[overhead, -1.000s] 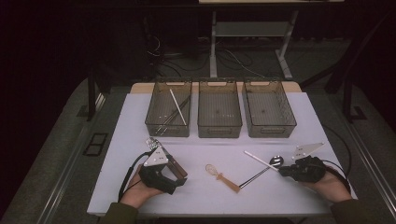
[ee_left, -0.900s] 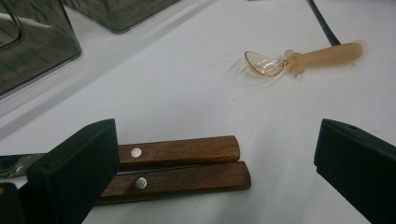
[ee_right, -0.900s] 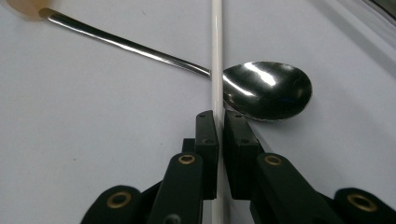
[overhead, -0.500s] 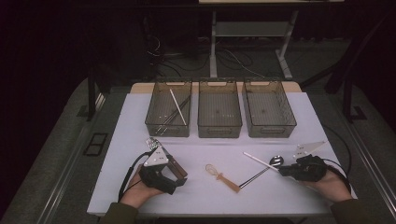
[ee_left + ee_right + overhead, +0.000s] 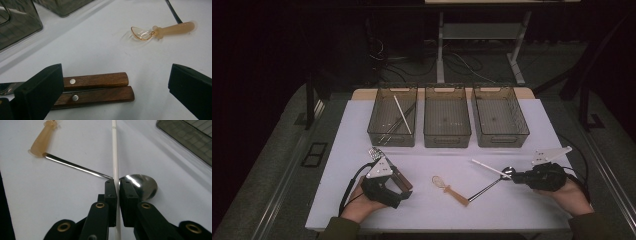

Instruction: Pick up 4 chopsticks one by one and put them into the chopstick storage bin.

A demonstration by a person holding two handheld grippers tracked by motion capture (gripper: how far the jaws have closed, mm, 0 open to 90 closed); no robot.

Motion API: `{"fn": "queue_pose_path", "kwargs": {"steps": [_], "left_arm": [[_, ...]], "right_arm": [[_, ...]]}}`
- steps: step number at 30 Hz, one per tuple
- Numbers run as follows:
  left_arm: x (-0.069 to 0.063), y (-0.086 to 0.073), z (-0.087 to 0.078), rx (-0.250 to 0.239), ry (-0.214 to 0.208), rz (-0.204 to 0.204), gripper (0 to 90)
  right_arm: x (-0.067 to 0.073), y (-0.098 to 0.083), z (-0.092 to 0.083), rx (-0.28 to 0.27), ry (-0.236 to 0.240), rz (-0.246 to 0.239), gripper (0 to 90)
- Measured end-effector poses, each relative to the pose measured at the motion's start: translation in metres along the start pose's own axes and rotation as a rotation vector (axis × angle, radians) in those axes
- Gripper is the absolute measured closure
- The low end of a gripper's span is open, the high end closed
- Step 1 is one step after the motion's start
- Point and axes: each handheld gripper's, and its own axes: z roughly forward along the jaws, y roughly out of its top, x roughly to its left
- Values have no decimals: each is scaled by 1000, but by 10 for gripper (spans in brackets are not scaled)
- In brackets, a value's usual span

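The right gripper [image 5: 117,186] is pinching a thin white stick [image 5: 114,152] between its two flat black jaws, which are standing almost together with only the stick in the narrow gap. The stick is straight, smooth and round, like plastic, and it is running away from the jaws across the white table [image 5: 75,202]. In the high view the right gripper [image 5: 513,175] is sitting at the right front of the table, and the white stick [image 5: 489,168] is pointing from it toward the middle.

Just beside the jaws a metal spoon [image 5: 142,183] is lying; its shiny round bowl is touching the right jaw, and its slim polished handle is crossing under the stick toward a translucent amber spoon [image 5: 43,138] with a soft, rubbery look.

The left gripper [image 5: 115,90] is resting with its jaws wide apart and gripping nothing. Between them two wooden handles [image 5: 97,87] are lying side by side, brown, grained, each with a small steel rivet.

At the back three dark see-through bins [image 5: 447,117] are standing in a row.
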Motion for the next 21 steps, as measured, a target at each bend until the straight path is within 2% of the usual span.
{"fn": "queue_pose_path", "kwargs": {"steps": [14, 21], "left_arm": [[1, -1, 0, -7, -8, -12, 0], [1, -1, -1, -6, -7, -16, 0]], "right_arm": [[2, 28, 1, -68, 21, -2, 848], [6, 44, 4, -85, 13, -3, 849]]}}
